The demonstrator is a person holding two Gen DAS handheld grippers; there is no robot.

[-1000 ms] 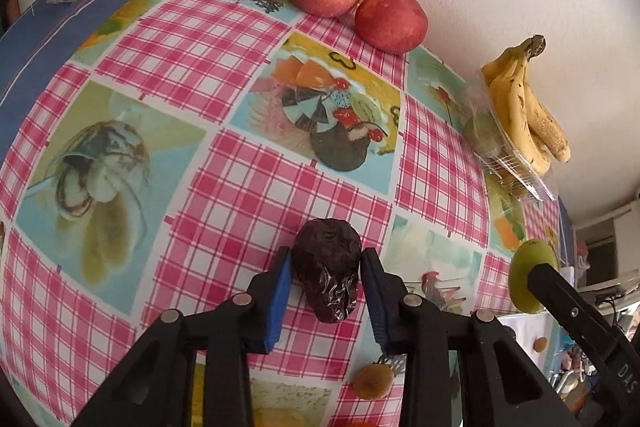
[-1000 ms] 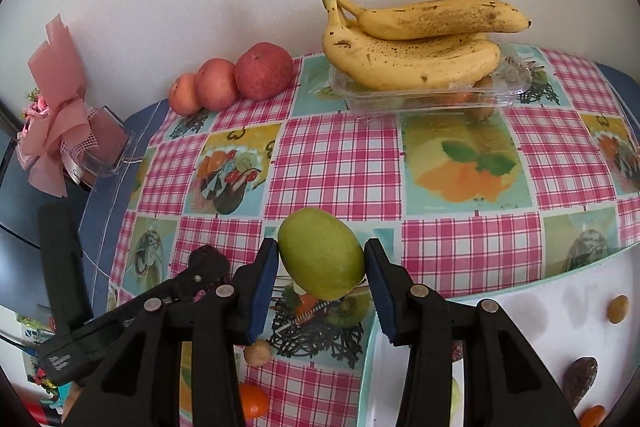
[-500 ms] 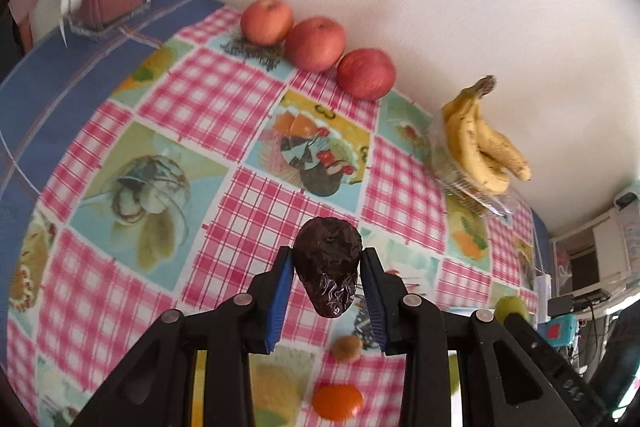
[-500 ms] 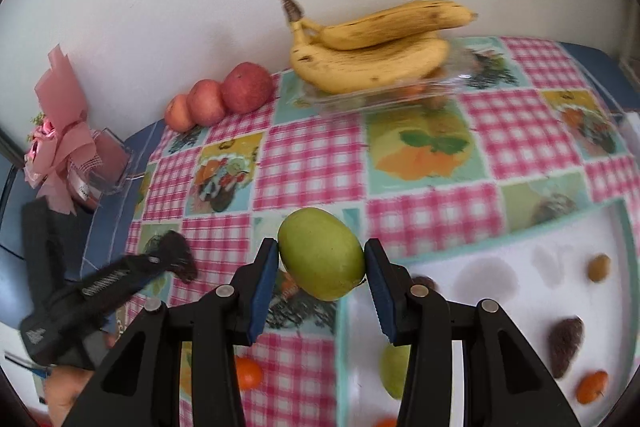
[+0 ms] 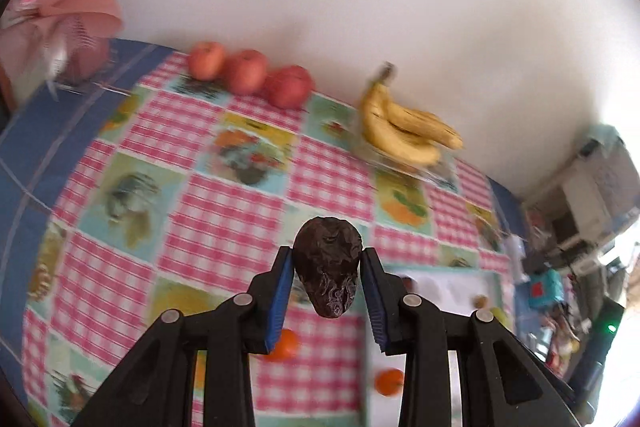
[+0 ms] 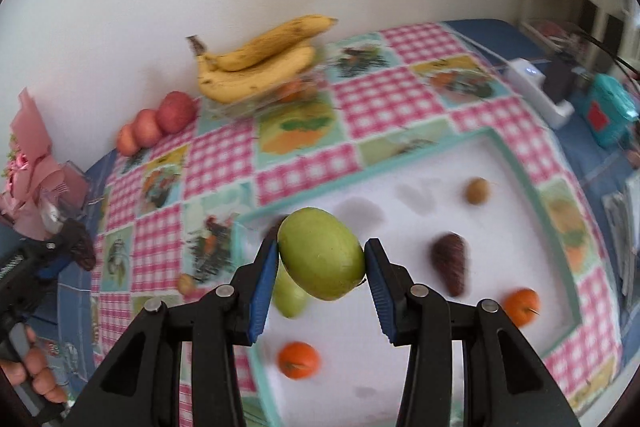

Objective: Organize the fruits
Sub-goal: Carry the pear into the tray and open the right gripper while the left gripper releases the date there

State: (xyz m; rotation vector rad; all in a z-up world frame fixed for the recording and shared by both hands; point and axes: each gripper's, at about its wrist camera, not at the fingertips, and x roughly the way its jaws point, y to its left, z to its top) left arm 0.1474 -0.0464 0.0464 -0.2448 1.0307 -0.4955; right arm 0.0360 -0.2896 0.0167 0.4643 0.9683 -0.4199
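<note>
My left gripper [image 5: 325,281] is shut on a dark wrinkled fruit [image 5: 328,265] and holds it high above the checked tablecloth. My right gripper [image 6: 322,259] is shut on a green mango [image 6: 322,253], held above the left part of a white tray [image 6: 520,187] with a teal rim. On the tray lie a second green fruit [image 6: 290,295], a dark wrinkled fruit [image 6: 450,263], two oranges [image 6: 299,359] [image 6: 520,306] and a small brown fruit [image 6: 477,190]. The left gripper also shows at the left edge of the right wrist view [image 6: 76,247].
Bananas [image 6: 260,67] lie on a clear box by the wall, with three red apples [image 6: 160,123] to their left. A pink bouquet [image 6: 32,163] stands at far left. An orange [image 5: 282,345] and a small brown fruit [image 6: 186,283] lie on the cloth. Devices [image 6: 560,95] sit at the right.
Both grippers have risen and swung right with their fruits. The right gripper now hangs over the tray's left part; the left view now takes in the tray.
</note>
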